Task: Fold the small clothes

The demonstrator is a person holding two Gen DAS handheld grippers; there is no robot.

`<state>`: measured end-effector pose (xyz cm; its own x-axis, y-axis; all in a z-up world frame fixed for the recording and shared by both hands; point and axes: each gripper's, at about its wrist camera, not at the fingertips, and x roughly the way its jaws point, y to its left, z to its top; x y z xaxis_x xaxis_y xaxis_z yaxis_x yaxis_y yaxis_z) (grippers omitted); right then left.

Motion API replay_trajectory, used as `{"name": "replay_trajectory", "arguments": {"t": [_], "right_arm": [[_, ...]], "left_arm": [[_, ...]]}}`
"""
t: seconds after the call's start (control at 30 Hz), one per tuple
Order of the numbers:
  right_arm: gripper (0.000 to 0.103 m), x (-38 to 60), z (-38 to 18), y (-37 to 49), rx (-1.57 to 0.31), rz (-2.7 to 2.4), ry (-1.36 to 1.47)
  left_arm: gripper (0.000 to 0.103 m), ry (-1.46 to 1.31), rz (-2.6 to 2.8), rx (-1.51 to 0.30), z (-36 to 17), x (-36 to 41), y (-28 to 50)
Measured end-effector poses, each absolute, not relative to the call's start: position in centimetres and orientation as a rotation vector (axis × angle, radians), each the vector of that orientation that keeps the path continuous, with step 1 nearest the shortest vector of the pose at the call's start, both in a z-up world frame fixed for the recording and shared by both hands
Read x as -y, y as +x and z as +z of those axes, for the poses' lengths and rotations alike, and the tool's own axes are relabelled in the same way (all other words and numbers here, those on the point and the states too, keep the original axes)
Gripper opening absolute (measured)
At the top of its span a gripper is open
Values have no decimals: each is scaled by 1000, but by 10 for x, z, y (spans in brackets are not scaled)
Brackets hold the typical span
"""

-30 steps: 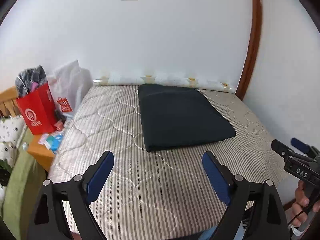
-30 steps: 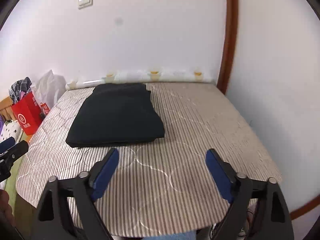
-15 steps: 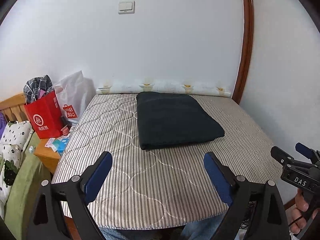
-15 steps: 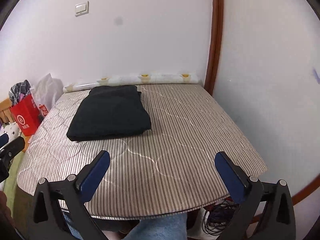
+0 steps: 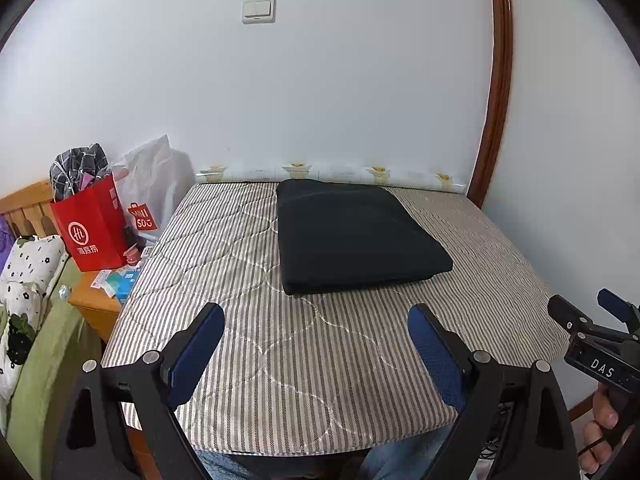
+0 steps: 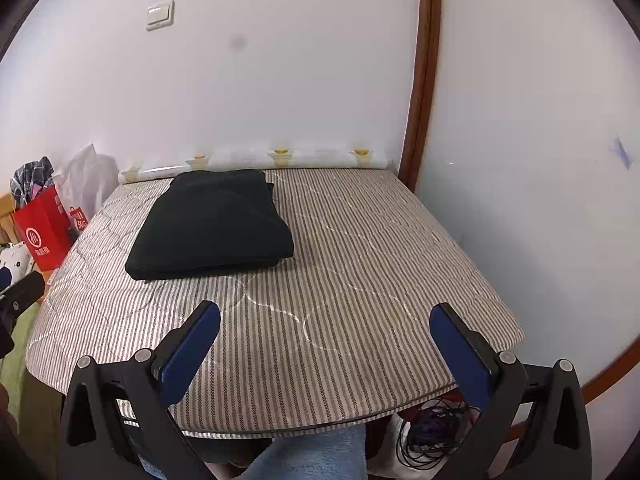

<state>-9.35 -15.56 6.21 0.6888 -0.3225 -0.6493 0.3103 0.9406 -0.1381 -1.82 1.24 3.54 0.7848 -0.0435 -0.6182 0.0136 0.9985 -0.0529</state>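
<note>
Bags, two, stand at far left: one red paper bag [image 5: 94, 226], one white plastic bag [image 5: 154, 188]. One black garment [image 5: 352, 236], soft and folded into a flat rectangle, lies on the striped quilted mattress [image 5: 320, 344], well beyond the left tongs [image 5: 316, 348] and right tongs [image 6: 325, 344], both spread apart, holding nothing.

free: striped table [image 6: 360, 280] bare across centre and right of frame | obstacles: folded black cloth [image 6: 216, 224] upper left; red bag [image 5: 94, 226] at left edge
</note>
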Motion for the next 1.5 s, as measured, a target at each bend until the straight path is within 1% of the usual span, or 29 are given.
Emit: {"name": "replay_trajectory", "arguments": {"t": [1.5], "right_arm": [[103,149,63,-89,-724,-359,-36]], "left_arm": [[93,-54,-18,-676,37,-23,-18]]}}
